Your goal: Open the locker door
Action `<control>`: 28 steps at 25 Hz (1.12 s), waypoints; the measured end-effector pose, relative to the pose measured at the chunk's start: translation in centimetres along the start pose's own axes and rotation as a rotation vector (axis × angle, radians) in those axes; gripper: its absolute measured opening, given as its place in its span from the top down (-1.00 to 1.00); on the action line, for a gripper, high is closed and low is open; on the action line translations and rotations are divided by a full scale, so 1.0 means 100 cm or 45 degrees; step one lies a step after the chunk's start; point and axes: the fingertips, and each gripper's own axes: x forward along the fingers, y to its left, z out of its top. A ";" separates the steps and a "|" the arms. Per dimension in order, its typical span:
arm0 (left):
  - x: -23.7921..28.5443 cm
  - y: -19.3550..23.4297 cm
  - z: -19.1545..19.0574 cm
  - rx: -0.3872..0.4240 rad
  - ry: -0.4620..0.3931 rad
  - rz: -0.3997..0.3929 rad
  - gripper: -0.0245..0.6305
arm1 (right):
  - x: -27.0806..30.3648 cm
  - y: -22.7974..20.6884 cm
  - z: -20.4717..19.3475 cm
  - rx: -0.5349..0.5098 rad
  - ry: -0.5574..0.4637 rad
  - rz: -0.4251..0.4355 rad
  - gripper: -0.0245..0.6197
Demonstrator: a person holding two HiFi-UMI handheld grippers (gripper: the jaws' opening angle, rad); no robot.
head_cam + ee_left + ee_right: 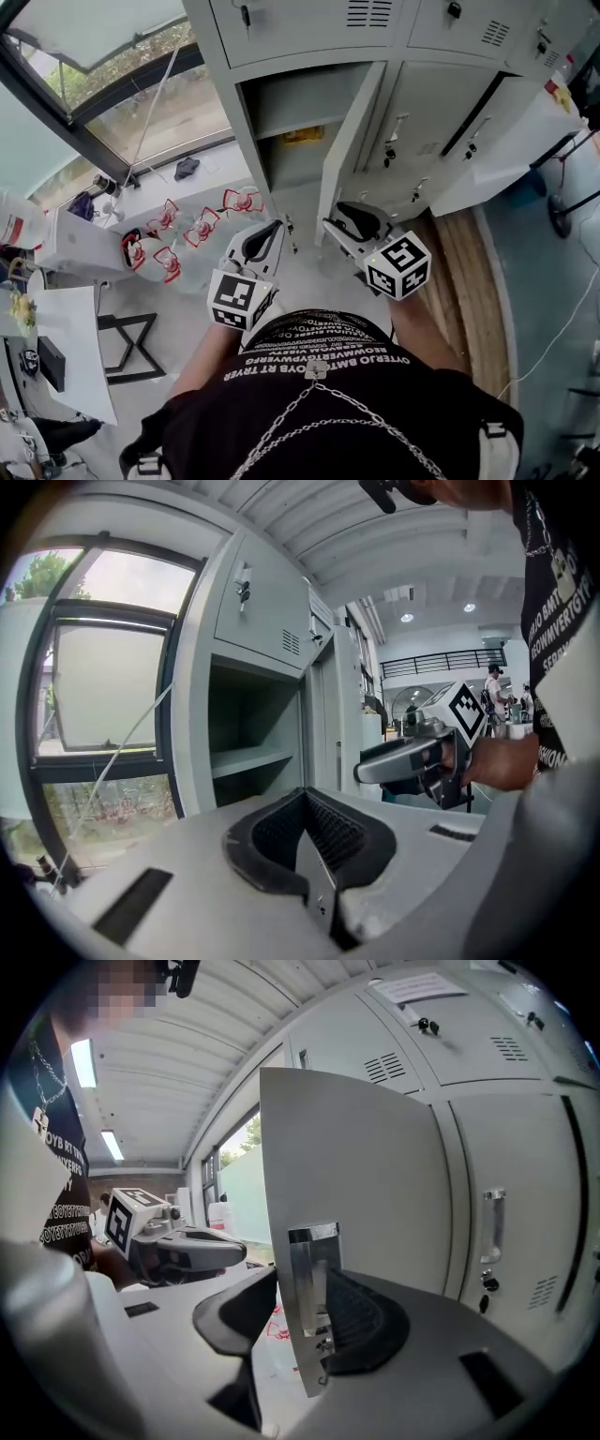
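Note:
The grey locker door [349, 141] stands swung out from the bank of lockers, with its open compartment [291, 122] showing a shelf and something yellow inside. My right gripper [339, 225] is at the door's free edge. In the right gripper view the door [356, 1176] and its chrome handle [309, 1269] stand between the jaws of the right gripper [307, 1283], which are spread wide with a gap beside the left pad. My left gripper [272, 234] hangs a little left of the door; its pads meet at the tip with nothing in them [305, 799].
A second locker door [497, 141] stands open at the right. A window wall runs along the left, with red-marked items [202, 225] on the floor below it. A white table [70, 244] and a black stand [131, 342] are at the left. A cable [562, 319] trails at the right.

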 end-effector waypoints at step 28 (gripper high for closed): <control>-0.112 -0.070 0.022 0.062 -0.013 0.389 0.92 | -0.169 -0.027 -0.009 -0.054 -0.277 -0.177 0.93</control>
